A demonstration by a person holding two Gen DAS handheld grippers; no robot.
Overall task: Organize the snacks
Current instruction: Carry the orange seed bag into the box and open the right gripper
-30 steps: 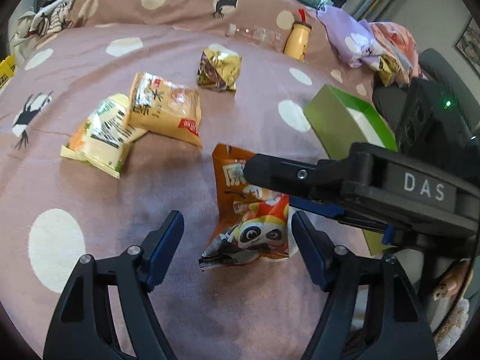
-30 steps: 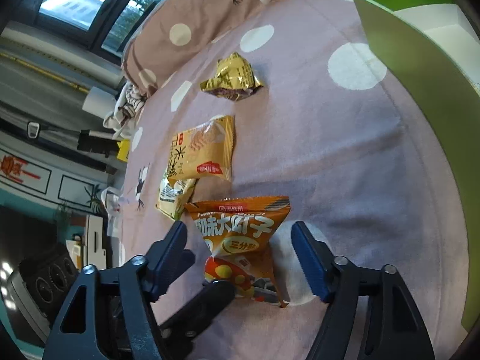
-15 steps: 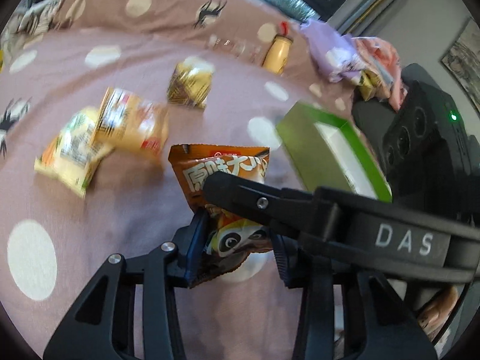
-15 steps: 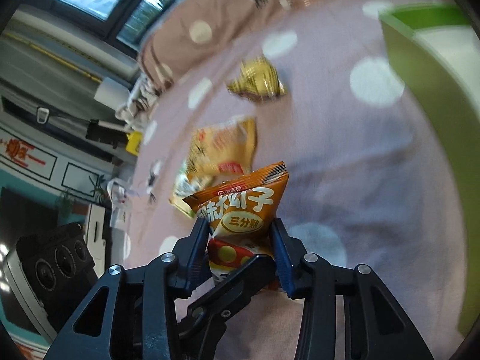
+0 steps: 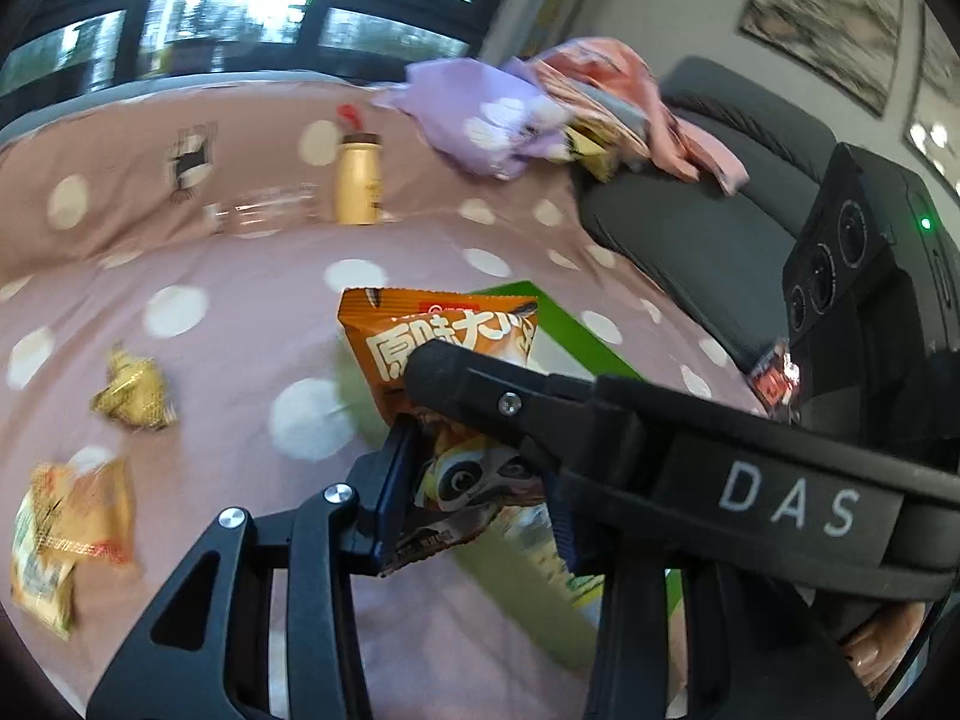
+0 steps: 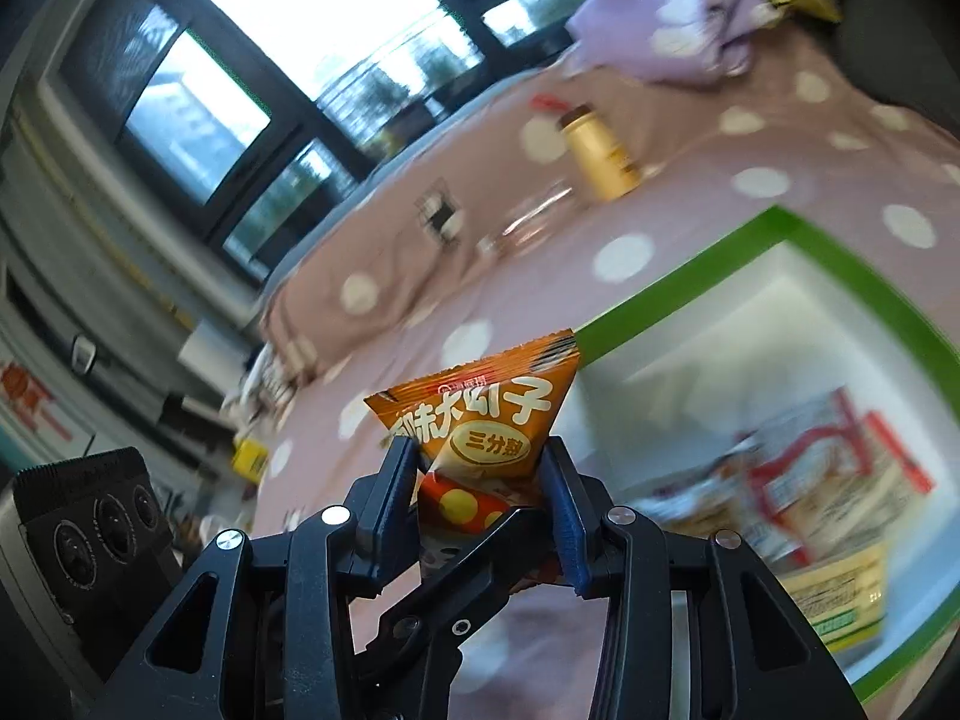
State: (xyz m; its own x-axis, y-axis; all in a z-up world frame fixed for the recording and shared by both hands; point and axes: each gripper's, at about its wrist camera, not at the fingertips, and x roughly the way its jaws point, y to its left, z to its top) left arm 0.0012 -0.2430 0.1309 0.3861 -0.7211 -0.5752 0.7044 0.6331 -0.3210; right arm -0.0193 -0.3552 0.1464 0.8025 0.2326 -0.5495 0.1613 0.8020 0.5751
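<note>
Both grippers are shut on one orange snack bag with a panda print (image 5: 444,354), held in the air above the pink dotted bedspread (image 5: 240,312). My left gripper (image 5: 474,480) pinches its lower part. My right gripper (image 6: 480,474) pinches the same orange bag (image 6: 486,420) from the other side, and its finger crosses the left wrist view. The green box (image 6: 708,276) with a white inside lies just to the right and holds several snack packs (image 6: 810,492).
A crumpled gold snack bag (image 5: 135,393) and yellow-orange snack bags (image 5: 72,522) lie on the bedspread at left. A tan bottle (image 5: 358,180) and a clear bottle (image 5: 264,213) stand far back. Purple and pink clothes (image 5: 510,120) lie on a dark sofa (image 5: 720,228) at right.
Both grippers closed on the orange bag and lifted it off the bedspread. They carried it right, toward the green box, with both cameras tilting up.
</note>
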